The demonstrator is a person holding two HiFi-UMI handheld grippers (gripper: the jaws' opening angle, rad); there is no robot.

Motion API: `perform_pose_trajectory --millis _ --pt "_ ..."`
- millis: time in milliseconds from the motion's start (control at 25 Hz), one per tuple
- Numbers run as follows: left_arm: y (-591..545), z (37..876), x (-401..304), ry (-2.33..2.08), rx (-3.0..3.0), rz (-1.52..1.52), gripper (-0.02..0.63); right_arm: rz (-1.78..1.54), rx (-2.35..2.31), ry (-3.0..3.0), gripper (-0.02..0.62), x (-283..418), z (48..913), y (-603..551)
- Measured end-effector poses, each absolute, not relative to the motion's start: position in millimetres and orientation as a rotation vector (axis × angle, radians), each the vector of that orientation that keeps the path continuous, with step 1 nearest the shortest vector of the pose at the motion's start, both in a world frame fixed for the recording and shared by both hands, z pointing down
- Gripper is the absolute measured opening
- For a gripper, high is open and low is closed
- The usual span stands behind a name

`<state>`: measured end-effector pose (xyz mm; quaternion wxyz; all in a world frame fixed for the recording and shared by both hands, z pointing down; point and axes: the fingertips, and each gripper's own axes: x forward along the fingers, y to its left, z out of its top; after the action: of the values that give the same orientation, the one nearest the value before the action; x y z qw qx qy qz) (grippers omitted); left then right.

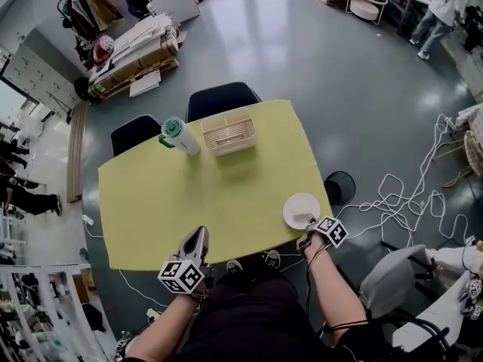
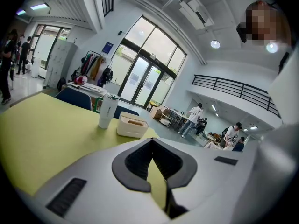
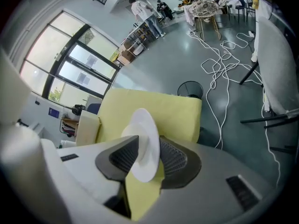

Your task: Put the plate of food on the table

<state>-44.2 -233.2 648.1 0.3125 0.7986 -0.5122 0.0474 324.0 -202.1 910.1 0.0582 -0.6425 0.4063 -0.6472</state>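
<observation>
A white plate (image 1: 300,210) lies flat on the yellow table (image 1: 189,194) near its front right corner. My right gripper (image 1: 310,224) reaches over the table's edge with the plate's near rim between its jaws. In the right gripper view the plate (image 3: 142,129) stands edge-on inside the right gripper (image 3: 145,149), whose pads stand apart from the rim, so it is open. I cannot make out any food on the plate. My left gripper (image 1: 198,237) hovers at the table's front edge, left of the plate, with its tips together and nothing held (image 2: 152,141).
A white tumbler with a green handle (image 1: 179,136) and a cream box (image 1: 227,130) stand at the table's far side. Two dark chairs (image 1: 223,98) are tucked in behind. White cables (image 1: 400,194) and a round black bin (image 1: 339,187) lie on the floor to the right.
</observation>
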Motion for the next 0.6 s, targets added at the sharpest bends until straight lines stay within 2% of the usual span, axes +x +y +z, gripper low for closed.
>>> perform_pose_trajectory --millis 600 --pt "-228.4 652.2 -45.6 -1.362 2.108 0.146 0.009 -1.939 -1.962 1.178 0.126 326.2 925.9 -170.3"
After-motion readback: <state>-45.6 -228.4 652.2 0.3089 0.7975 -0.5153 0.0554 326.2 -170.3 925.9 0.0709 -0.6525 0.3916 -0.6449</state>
